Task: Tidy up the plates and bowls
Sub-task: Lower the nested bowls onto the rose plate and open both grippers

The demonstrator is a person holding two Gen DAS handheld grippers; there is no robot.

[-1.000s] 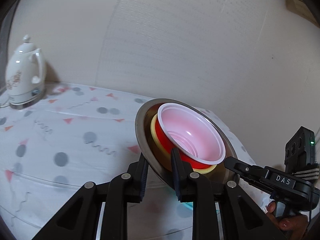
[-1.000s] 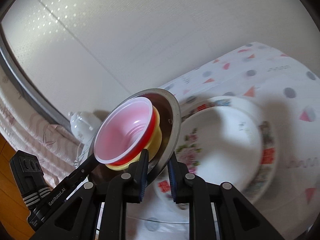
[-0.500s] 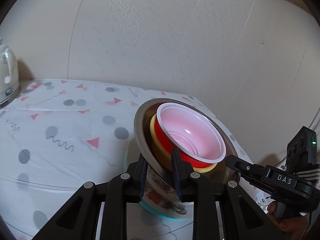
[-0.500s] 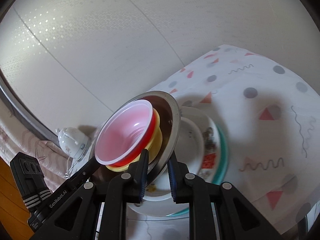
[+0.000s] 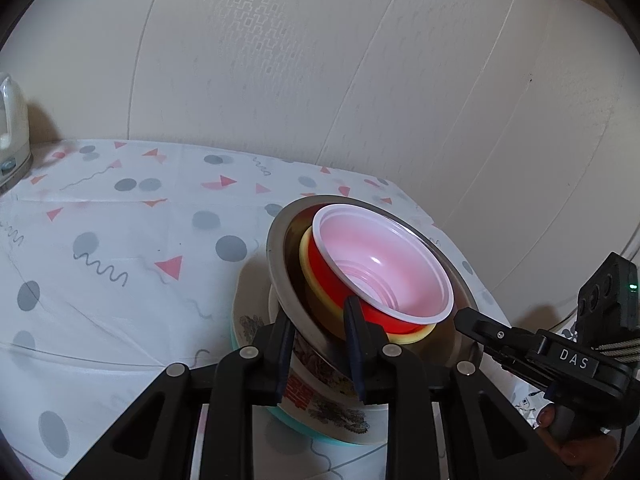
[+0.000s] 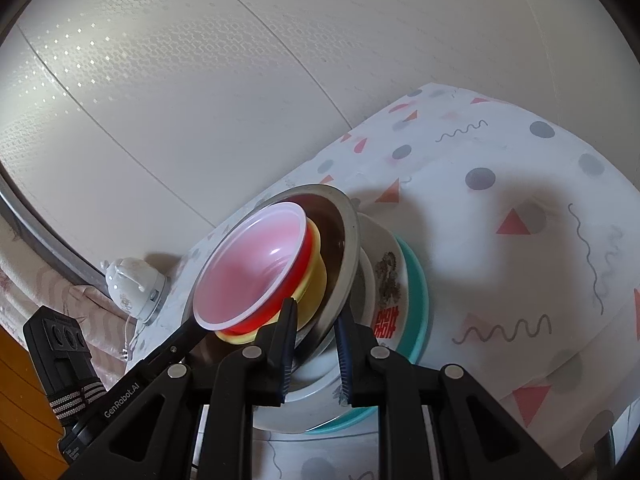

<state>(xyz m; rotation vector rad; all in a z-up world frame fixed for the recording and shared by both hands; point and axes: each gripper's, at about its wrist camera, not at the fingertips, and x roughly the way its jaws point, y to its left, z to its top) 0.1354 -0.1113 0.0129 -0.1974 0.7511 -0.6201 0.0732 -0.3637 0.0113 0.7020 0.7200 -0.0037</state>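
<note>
The fingers of the left gripper [image 5: 318,326] are closed on the rim of a metal bowl [image 5: 280,264], one finger inside the rim and one outside. The same rim is clamped on its opposite side by the fingers of the right gripper [image 6: 316,322]. The metal bowl is held tilted between the two grippers, above the tabletop. Inside it a yellow bowl [image 6: 316,268] is nested, and inside that a red bowl [image 5: 332,276] with a white rim and pale pink interior.

Directly under the tilted stack, a white plate with a flower pattern and red characters [image 6: 386,292] is seen lying on a teal plate [image 6: 418,292]. Whether the metal bowl touches the white plate cannot be told.

The plates rest on a tabletop covered by a white cloth with grey dots and red triangles [image 5: 120,240]. At the far end of the tabletop, near the wall, a white kettle [image 6: 134,286] is standing.
</note>
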